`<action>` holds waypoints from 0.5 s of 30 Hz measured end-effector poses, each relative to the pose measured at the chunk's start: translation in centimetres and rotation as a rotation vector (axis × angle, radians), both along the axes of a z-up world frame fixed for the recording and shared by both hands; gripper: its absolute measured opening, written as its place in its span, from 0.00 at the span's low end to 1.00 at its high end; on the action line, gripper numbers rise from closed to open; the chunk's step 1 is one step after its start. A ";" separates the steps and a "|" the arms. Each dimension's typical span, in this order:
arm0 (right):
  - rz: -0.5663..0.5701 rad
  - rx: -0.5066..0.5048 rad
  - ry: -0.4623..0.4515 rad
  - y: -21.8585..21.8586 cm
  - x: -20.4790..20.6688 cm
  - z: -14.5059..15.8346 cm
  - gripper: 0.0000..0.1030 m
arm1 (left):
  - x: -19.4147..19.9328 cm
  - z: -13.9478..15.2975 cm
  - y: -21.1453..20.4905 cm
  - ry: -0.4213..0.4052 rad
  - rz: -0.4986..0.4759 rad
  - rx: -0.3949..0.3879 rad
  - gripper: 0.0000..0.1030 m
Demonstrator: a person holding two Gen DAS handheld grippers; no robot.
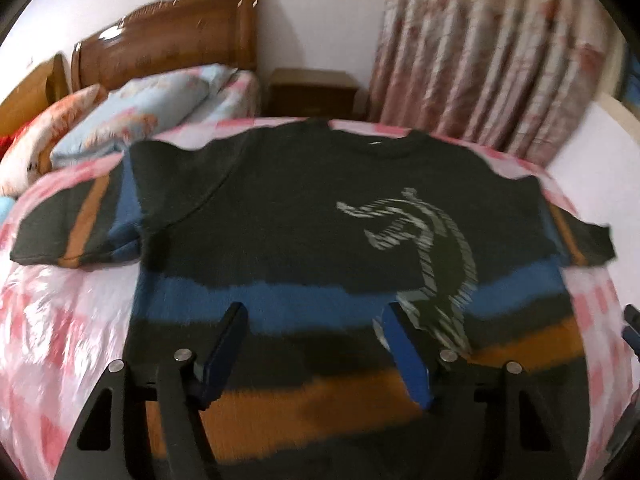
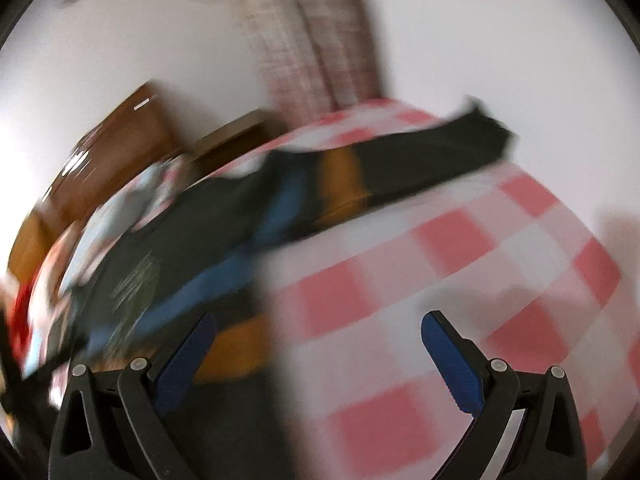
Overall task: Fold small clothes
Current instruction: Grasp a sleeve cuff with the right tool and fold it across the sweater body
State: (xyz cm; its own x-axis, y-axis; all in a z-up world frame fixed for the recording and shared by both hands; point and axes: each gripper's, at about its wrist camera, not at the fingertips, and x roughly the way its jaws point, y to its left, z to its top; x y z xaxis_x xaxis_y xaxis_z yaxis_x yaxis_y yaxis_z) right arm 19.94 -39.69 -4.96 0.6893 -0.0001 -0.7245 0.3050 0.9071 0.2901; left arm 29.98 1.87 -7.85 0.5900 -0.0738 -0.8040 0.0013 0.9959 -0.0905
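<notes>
Blue-padded left gripper (image 1: pixel 314 312) fingers apart, empty, above hem of dark T-shirt (image 1: pixel 280 216). Right gripper (image 2: pixel 320 326) wide, empty, at shirt's side edge. Shirt flat on pink checked bedspread (image 1: pixel 52 320): orange, blue bands, white print at 2 o'clock. Pillows (image 1: pixel 132 112) at 10 o'clock.

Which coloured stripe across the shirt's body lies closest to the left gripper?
The orange stripe, directly beneath the left gripper; the blue stripe runs farther up the shirt.

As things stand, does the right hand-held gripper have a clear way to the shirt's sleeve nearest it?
Probably yes. The right hand-held gripper is open and empty, and the sleeve lies flat on the checked bedcover with nothing lying between them, though the picture is blurred.
</notes>
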 end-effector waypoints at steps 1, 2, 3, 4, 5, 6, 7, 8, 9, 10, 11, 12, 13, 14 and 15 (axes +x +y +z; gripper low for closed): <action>-0.058 0.015 0.015 -2.4 1.0 -0.5 1.00 | 0.6 -0.5 0.3 0.003 0.007 0.001 0.68; -0.090 0.025 0.023 -3.6 1.6 -0.7 1.00 | 1.4 -1.0 0.6 0.005 0.013 0.005 0.68; -0.128 0.038 0.030 -5.1 2.3 -1.0 1.00 | 1.9 -1.4 0.8 0.005 0.015 0.010 0.68; -0.159 0.050 0.036 -6.4 3.2 -1.3 1.00 | 2.4 -1.8 0.9 0.007 0.013 0.017 0.68; -0.175 0.057 0.037 -7.4 4.0 -1.5 1.00 | 2.7 -2.1 0.9 -0.007 0.008 0.035 0.68; -0.192 0.058 0.042 -8.2 5.0 -1.7 1.00 | 2.8 -2.3 0.8 -0.030 -0.001 0.060 0.68; -0.212 0.052 0.049 -8.9 6.1 -2.0 1.00 | 2.8 -2.3 1.1 -0.033 -0.011 0.072 0.69; -0.236 0.048 0.056 -9.7 7.1 -2.3 1.00 | 2.9 -2.3 1.1 -0.040 -0.019 0.074 0.69; -0.258 0.047 0.063 -10.4 8.2 -2.7 1.00 | 2.9 -2.4 1.2 -0.040 -0.020 0.068 0.70; -0.280 0.019 0.054 -11.0 9.4 -2.7 1.00 | 3.0 -2.4 1.3 -0.041 -0.024 0.060 0.74; -0.293 -0.006 0.063 -11.6 10.7 -2.9 1.00 | 3.0 -2.5 1.5 -0.039 -0.037 0.048 0.77; -0.304 -0.036 0.074 -11.8 11.9 -2.9 1.00 | 3.1 -2.6 1.5 -0.034 -0.055 0.036 0.84; -0.310 -0.051 0.085 -12.0 12.8 -3.0 1.00 | 3.1 -2.6 1.4 -0.026 -0.079 0.025 0.89; -0.302 -0.068 0.088 -12.0 13.9 -3.0 1.00 | 3.1 -2.6 1.4 -0.020 -0.088 0.026 0.89; -0.289 -0.090 0.090 -11.9 14.5 -3.0 1.00 | 3.4 -2.7 1.3 -0.016 -0.087 0.031 0.89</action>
State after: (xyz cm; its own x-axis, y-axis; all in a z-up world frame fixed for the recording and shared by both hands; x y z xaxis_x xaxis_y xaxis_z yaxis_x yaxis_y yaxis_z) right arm 34.48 -51.56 -7.99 0.5847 -0.2532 -0.7707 0.5743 0.8001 0.1729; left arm 33.34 3.15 -10.53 0.5953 -0.1007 -0.7971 0.0894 0.9943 -0.0589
